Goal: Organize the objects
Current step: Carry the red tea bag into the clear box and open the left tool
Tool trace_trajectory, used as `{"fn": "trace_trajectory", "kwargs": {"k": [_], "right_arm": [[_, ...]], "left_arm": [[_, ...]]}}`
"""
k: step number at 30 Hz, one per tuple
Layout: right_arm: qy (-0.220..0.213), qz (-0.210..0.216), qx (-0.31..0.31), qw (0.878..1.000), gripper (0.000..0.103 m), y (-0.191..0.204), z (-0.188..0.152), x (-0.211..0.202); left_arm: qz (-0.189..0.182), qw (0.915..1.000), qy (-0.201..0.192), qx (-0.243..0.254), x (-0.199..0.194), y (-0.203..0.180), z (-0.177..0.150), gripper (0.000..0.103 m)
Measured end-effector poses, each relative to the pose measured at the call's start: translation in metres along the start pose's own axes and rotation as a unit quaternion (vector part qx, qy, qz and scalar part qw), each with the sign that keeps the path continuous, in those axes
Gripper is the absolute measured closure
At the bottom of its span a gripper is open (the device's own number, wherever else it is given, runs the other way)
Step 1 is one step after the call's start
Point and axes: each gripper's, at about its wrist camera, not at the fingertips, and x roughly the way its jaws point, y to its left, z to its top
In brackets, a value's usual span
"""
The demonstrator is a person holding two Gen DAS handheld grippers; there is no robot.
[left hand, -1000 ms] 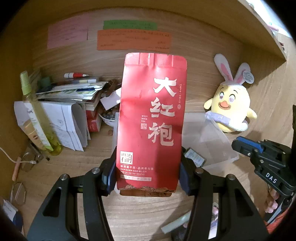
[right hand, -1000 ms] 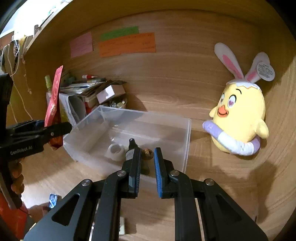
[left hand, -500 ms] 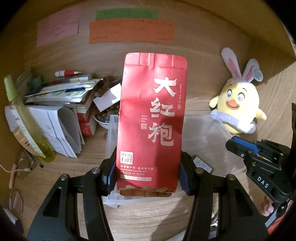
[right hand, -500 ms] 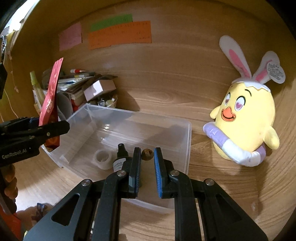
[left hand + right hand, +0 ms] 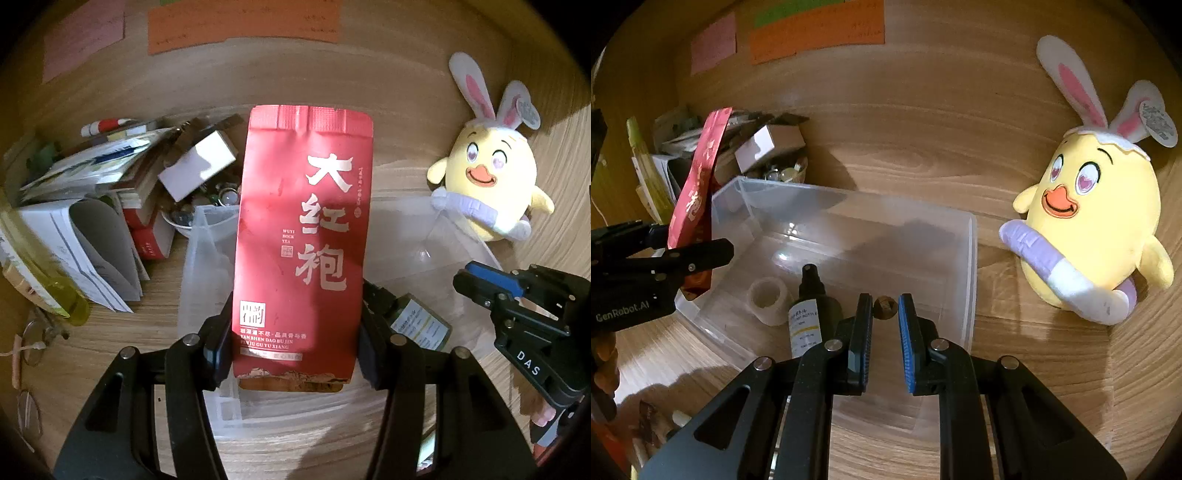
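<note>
My left gripper (image 5: 293,354) is shut on a red tea pouch (image 5: 301,236) with white Chinese characters, held upright over the near left end of a clear plastic bin (image 5: 971,258). The right wrist view shows the pouch (image 5: 698,184) edge-on above the bin's left rim. Inside the bin lie a roll of clear tape (image 5: 768,301), a dark spray bottle (image 5: 810,310) and a small brown round object (image 5: 885,306). My right gripper (image 5: 884,325) hovers over the bin's near side, its jaws a little apart with nothing between them.
A yellow chick plush with rabbit ears (image 5: 1097,221) sits right of the bin against the wooden back wall. A pile of books, papers and a white box (image 5: 110,192) stands left, with a yellow-green bottle (image 5: 48,288). Glasses (image 5: 33,339) lie on the desk.
Both grippers have moved forward toward the bin. The pouch now hangs over the bin's left end. The grip on the pouch and the right jaws' gap are unchanged.
</note>
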Motion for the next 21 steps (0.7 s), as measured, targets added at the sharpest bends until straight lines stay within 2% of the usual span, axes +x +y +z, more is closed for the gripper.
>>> {"fn": "trace_trajectory", "kwargs": {"k": [14,18,21], "right_arm": [[0.015,0.003,-0.005,1.000,0.090,0.004,-0.001,0.006],[0.018,0.004,-0.003,1.000,0.089,0.004,-0.002,0.006],[0.016,0.004,-0.003,1.000,0.085,0.004,-0.002,0.004]], "left_arm": [[-0.006,0.9996,0.025,0.011,0.013,-0.007,-0.004,0.047],[-0.007,0.9996,0.025,0.015,0.009,-0.010,-0.005,0.033],[-0.003,0.9997,0.017,0.018,0.002,-0.011,-0.005,0.033]]}}
